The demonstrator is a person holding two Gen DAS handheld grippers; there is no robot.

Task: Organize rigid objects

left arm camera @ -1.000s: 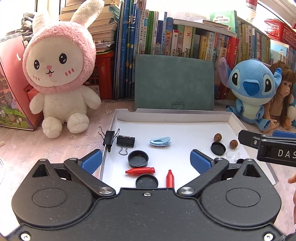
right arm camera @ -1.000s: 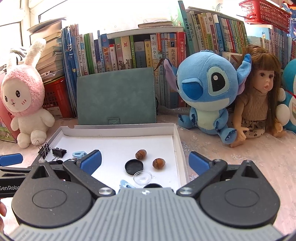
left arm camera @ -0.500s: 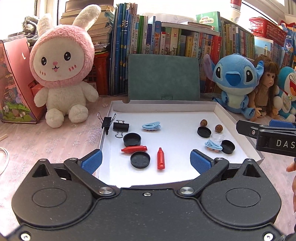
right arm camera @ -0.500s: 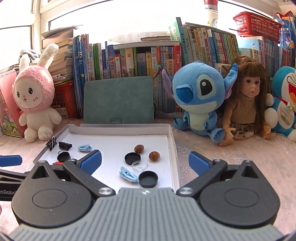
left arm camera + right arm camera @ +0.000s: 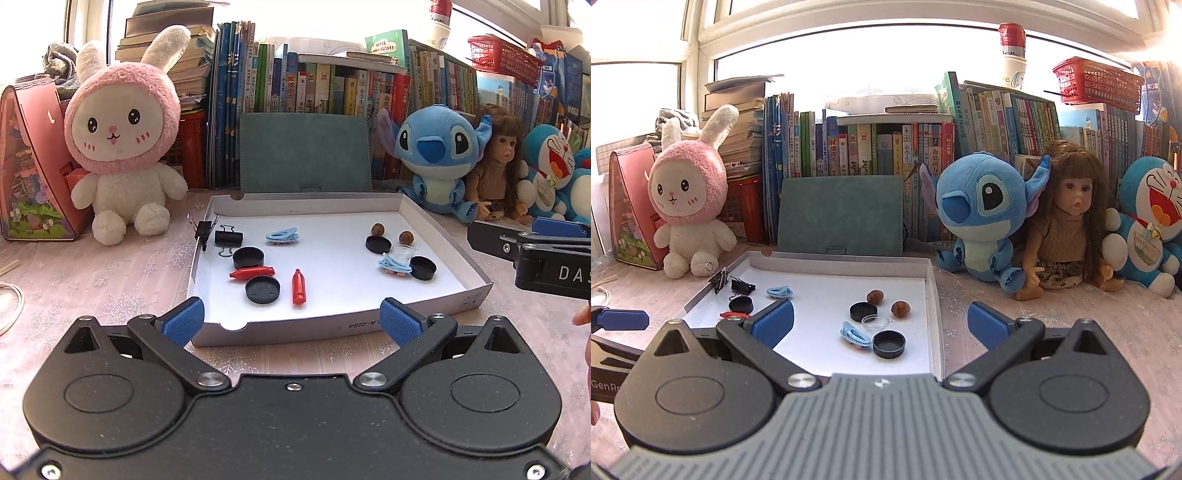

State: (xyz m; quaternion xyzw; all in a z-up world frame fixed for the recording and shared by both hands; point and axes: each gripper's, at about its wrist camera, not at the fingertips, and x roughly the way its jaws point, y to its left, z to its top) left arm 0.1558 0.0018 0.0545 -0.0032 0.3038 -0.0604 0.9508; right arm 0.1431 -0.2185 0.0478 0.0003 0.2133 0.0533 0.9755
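A shallow white cardboard tray (image 5: 476,280) (image 5: 932,291) lies on the table and holds small items. On its left are two black binder clips (image 5: 227,238), a blue hair clip (image 5: 282,235), two black caps (image 5: 248,257) and two red bottle-shaped pieces (image 5: 298,291). On its right are two brown nuts (image 5: 875,296), a black cap (image 5: 863,311), a clear dish (image 5: 874,322), a second blue hair clip (image 5: 855,334) and another black cap (image 5: 888,344). My left gripper (image 5: 291,323) stands open before the tray's near edge. My right gripper (image 5: 881,319) is open over the tray's near right corner. Both hold nothing.
Behind the tray lean a green felt folder (image 5: 304,153) and a row of books (image 5: 886,147). A pink rabbit plush (image 5: 122,136) sits at the left; a blue plush (image 5: 982,218), a doll (image 5: 1067,221) and a blue cat plush (image 5: 1148,225) sit at the right. A fingertip shows at the right edge.
Both grippers have pulled back and up from the tray, so the whole tray and more of the shelf show. Nothing in the tray has moved.
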